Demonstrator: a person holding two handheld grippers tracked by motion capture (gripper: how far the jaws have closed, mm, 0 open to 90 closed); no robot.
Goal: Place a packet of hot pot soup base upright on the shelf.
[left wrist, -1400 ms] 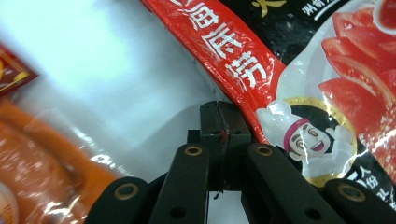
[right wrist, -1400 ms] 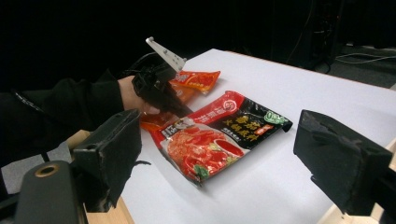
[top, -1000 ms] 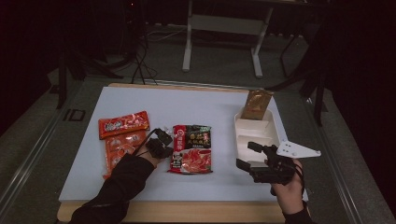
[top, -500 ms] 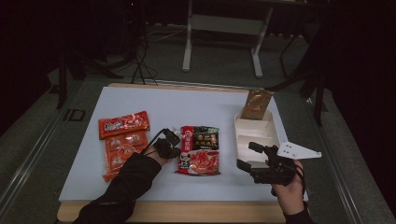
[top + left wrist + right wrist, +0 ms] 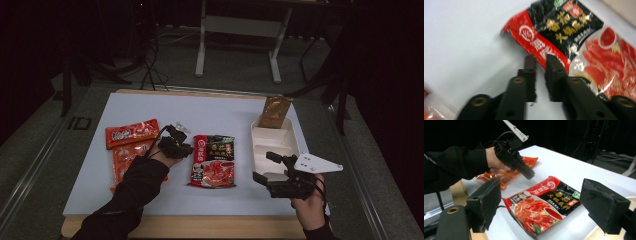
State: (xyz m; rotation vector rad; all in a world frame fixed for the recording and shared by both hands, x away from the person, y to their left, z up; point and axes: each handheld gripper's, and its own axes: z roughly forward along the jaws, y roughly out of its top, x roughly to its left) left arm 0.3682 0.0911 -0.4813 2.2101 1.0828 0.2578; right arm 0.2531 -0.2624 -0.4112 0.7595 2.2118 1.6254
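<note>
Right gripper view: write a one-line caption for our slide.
Left gripper hovers over a red-and-black food packet on the white table.

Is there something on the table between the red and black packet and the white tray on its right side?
Nothing visible does. The white table is bare between the red and black packet and the white tray. The right tongs hover at the tray's near end, open and holding nothing.

red-and-black packet point(image 5: 213, 160): glossy crinkled plastic film
orange packets point(image 5: 131, 133): shiny plastic
table top point(image 5: 220, 110): matt white, wooden near edge
tray point(image 5: 274, 137): smooth white plastic
</note>
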